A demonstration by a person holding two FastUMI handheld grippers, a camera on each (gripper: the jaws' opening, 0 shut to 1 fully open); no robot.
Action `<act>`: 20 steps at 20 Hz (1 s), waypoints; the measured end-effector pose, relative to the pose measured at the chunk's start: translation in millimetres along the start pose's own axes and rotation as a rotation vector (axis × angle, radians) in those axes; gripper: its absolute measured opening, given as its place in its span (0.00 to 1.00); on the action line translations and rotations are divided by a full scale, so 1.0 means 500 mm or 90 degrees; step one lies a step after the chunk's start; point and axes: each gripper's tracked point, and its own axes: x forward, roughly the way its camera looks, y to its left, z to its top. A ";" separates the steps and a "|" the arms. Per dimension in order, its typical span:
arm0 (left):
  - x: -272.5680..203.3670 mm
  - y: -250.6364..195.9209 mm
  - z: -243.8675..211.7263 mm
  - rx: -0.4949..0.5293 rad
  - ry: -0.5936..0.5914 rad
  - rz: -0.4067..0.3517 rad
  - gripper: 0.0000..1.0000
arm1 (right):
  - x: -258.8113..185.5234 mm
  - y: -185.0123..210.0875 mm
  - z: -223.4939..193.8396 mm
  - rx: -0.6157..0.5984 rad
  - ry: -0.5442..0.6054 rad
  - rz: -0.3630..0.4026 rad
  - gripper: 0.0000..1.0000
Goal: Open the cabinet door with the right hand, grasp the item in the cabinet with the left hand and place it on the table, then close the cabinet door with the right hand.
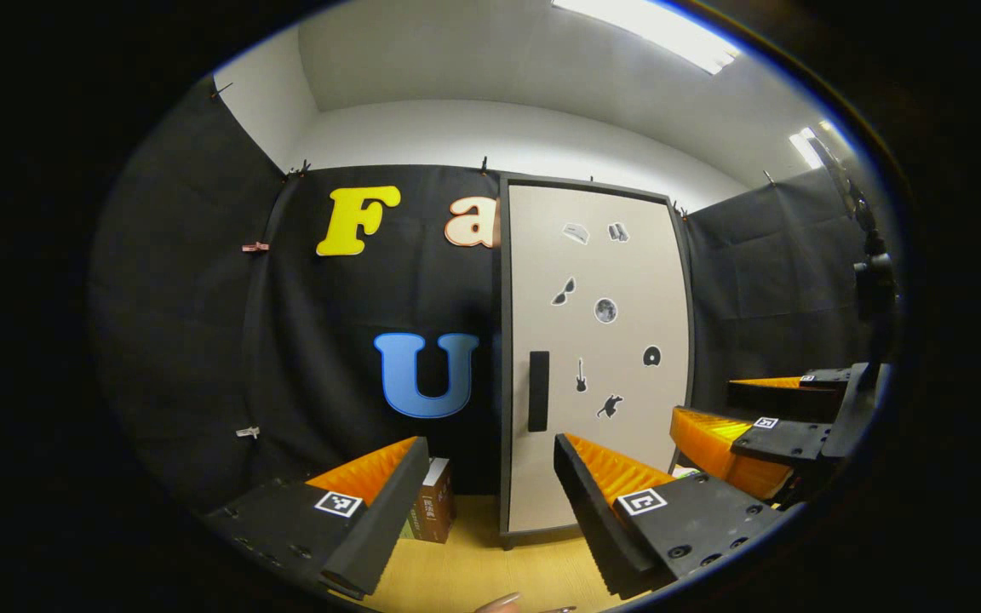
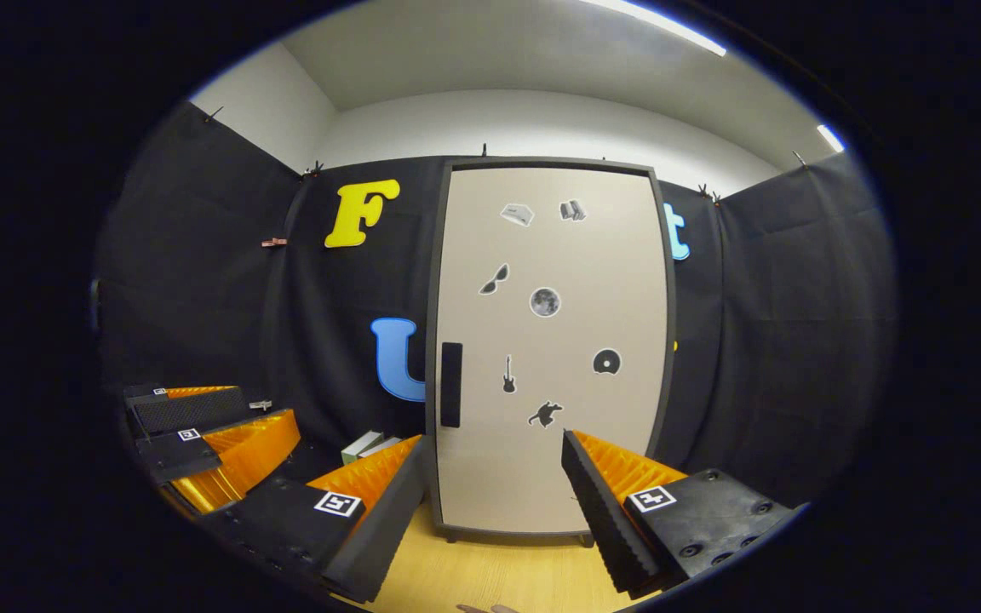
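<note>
The cabinet door (image 2: 546, 340) is shut, so the item inside is hidden. The right gripper (image 2: 490, 511) is wide open, holding nothing, and should go to the dark handle (image 2: 451, 385) and pull gently. The left gripper (image 1: 486, 502) waits wide open. Its view shows a brown box (image 1: 433, 512) on the table (image 1: 490, 570).

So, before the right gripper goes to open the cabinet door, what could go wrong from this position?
1. The handle is a narrow vertical bar at the left edge of the closed cabinet door. The open right gripper points beside it, so it may close on nothing or slip off.
2. The left gripper waits open just left of the cabinet; a swinging door might hit it.
3. The books stand on the table near that side and could be knocked over.
</note>
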 end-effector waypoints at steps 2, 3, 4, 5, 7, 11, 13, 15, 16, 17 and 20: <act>0.015 0.011 -0.003 -0.011 -0.003 0.017 0.93 | 0.040 0.017 -0.009 0.003 0.001 0.023 0.98; 0.022 0.013 -0.004 -0.019 -0.003 0.022 0.93 | 0.061 0.024 -0.013 0.002 -0.001 0.028 0.98; 0.027 0.017 -0.007 -0.021 0.000 0.026 0.93 | 0.081 0.032 -0.016 0.000 -0.004 0.034 0.96; 0.030 0.027 -0.014 -0.019 0.003 0.037 0.93 | 0.102 0.043 -0.018 0.000 -0.007 0.040 0.96; 0.036 0.050 -0.014 -0.012 0.004 0.061 0.93 | 0.141 0.064 -0.021 0.002 -0.012 0.051 0.94; 0.039 0.076 -0.014 -0.018 0.001 0.084 0.93 | 0.226 0.107 -0.017 0.013 -0.031 0.066 0.93; 0.036 0.093 -0.013 -0.008 0.002 0.096 0.93 | 0.269 0.113 -0.021 0.010 -0.034 0.055 0.93; 0.039 0.099 -0.014 -0.006 0.003 0.102 0.93 | 0.308 0.116 -0.034 0.008 -0.028 0.044 0.90; 0.040 0.103 -0.017 -0.007 0.006 0.103 0.94 | 0.326 0.115 -0.043 0.006 -0.022 0.036 0.90; 0.041 0.106 -0.019 -0.008 0.010 0.105 0.94 | 0.344 0.113 -0.053 0.004 -0.014 0.029 0.91; 0.044 0.125 -0.037 -0.004 0.030 0.117 0.94 | 0.393 0.096 -0.076 -0.011 -0.007 -0.002 0.83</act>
